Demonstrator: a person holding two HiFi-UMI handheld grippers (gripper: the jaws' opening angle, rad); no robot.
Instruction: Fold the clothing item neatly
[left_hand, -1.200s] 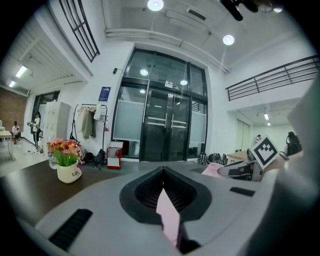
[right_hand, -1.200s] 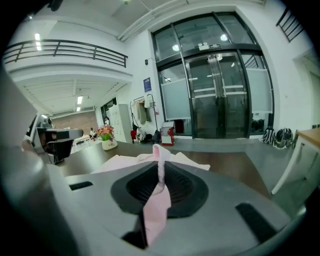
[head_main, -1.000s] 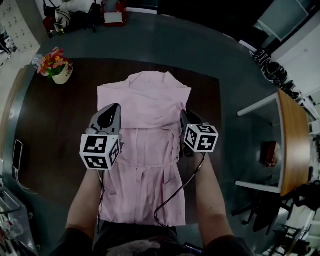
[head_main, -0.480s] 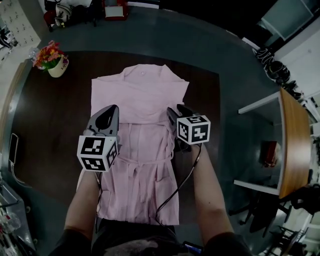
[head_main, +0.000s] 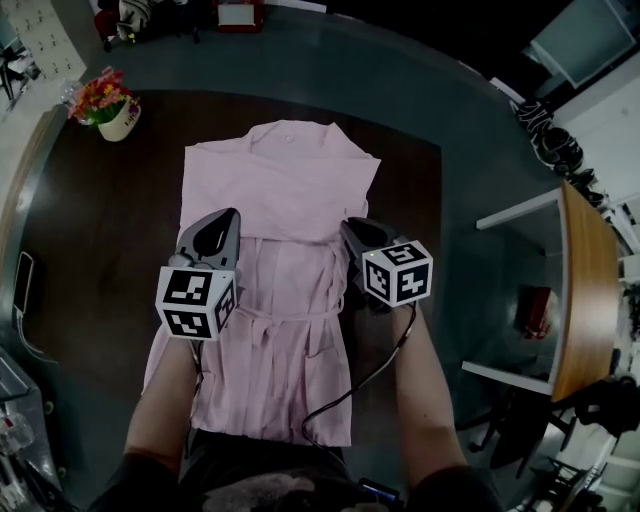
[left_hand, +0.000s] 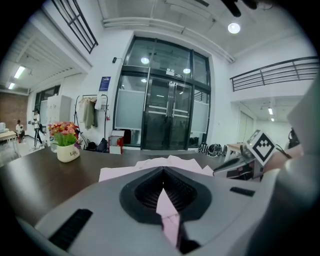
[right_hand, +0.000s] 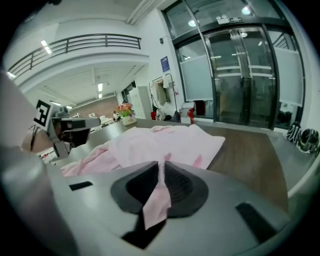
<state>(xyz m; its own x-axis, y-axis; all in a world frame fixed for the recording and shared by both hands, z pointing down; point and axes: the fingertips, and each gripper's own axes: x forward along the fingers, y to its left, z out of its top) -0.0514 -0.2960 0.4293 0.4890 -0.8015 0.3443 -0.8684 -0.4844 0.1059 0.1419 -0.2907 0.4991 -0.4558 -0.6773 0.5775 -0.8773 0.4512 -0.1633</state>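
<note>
One flower pot (head_main: 112, 118) stood at the far left corner of the dark table (head_main: 80, 260). Only the left gripper view showed the glass doors (left_hand: 167, 117) behind it. The left gripper (head_main: 226, 216) hung over the left edge of the single pink garment (head_main: 290, 185), and its own view alone showed the jaws pressed together on a thin fold of that cloth. The garment lay flat along the middle of the table, collar toward the far edge and hem at the near edge, and only the head view showed it whole. The right gripper (head_main: 352, 228), the second of two, sat at the garment's right edge. Its jaws had just been closing, and its own view showed them pinching a pink strip.
</note>
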